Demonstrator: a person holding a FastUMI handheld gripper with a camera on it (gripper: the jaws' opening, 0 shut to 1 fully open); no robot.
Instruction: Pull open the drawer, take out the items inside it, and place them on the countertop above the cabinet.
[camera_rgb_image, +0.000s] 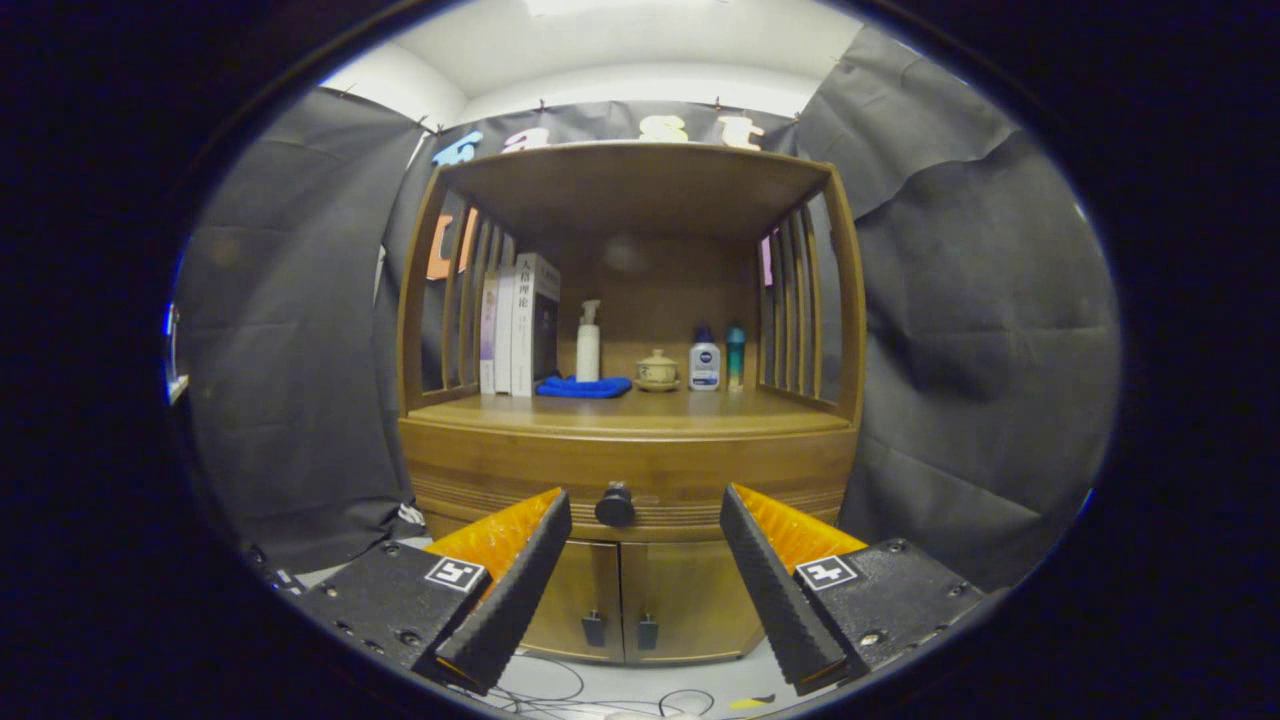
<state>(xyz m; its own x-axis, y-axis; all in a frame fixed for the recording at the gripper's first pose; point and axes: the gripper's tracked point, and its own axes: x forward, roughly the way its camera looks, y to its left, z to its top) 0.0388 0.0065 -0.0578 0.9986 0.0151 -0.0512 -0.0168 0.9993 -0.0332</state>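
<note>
The gripper (645, 520) hangs in front of a wooden cabinet (630, 470), its two fingers spread wide apart and holding nothing, with the drawer's dark round knob (614, 505) sitting in the gap between their tips, slightly toward the left finger and still beyond them. The task appears barely begun: the drawer (630, 475) is shut flush with the cabinet front, so whatever lies inside is hidden and none of it has been lifted out. It is a shallow, grooved band of warm brown wood above two small lower doors (620, 600). Just over it stretches the countertop (630, 410), where the contents must end up. At its back stand books (515, 325), a folded blue cloth (583, 386), a white pump bottle (588, 343), a small lidded pot (657, 370) and two small bottles (717, 360).
</note>
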